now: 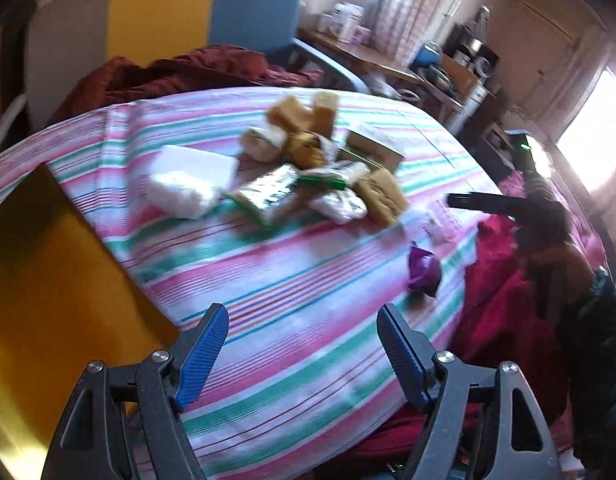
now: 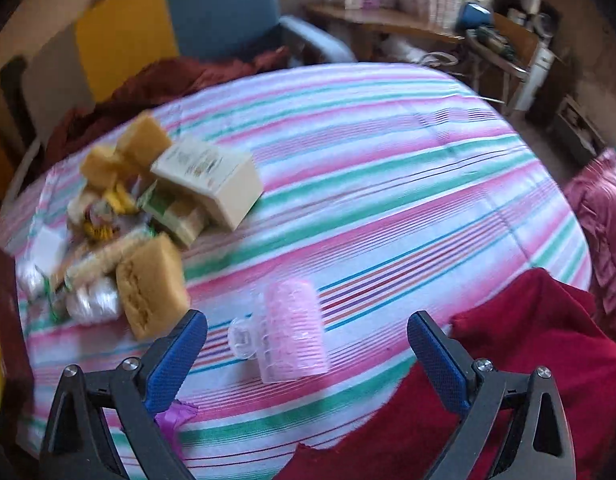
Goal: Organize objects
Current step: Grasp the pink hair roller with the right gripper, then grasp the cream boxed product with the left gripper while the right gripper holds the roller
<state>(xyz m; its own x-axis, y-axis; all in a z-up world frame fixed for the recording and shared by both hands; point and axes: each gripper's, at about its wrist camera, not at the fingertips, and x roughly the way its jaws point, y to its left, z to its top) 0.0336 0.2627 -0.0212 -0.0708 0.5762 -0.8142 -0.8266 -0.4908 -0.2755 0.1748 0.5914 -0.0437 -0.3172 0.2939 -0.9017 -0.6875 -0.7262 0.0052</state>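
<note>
A striped cloth [image 2: 388,152] in pink, green and white covers a table or bed, seen from two hand-held grippers that look down on it at a slant. Both views are blurred.

The sorting seems barely begun. Nearly everything lies in one loose heap [image 1: 308,168] on the far left part of the cloth, items touching and overlapping. In the heap are several tan sponges, one of them [image 2: 147,284] at the near edge, a cream cardboard box [image 2: 211,180] on the far right side of the heap, a white packet [image 1: 187,180] on its left side, and green and white wrappers between them. No separate groups or rows show yet.

Two things lie apart from the heap, nearer the grippers. A pink hair roller [image 2: 287,336] with a clear clip rests on the cloth to the right of the heap. A small purple wrapper [image 1: 424,272] lies near the roller, on the side toward the cloth's near edge.

The left gripper [image 1: 303,344] has its fingers spread wide with nothing between them, only bare cloth. The right gripper [image 2: 308,360] is also spread wide and holds nothing; the roller lies just ahead of its fingertips, untouched.

A red cloth [image 2: 528,352] lies at the near right edge of the striped cloth. Judging from this, almost all the sorting is left to do.
</note>
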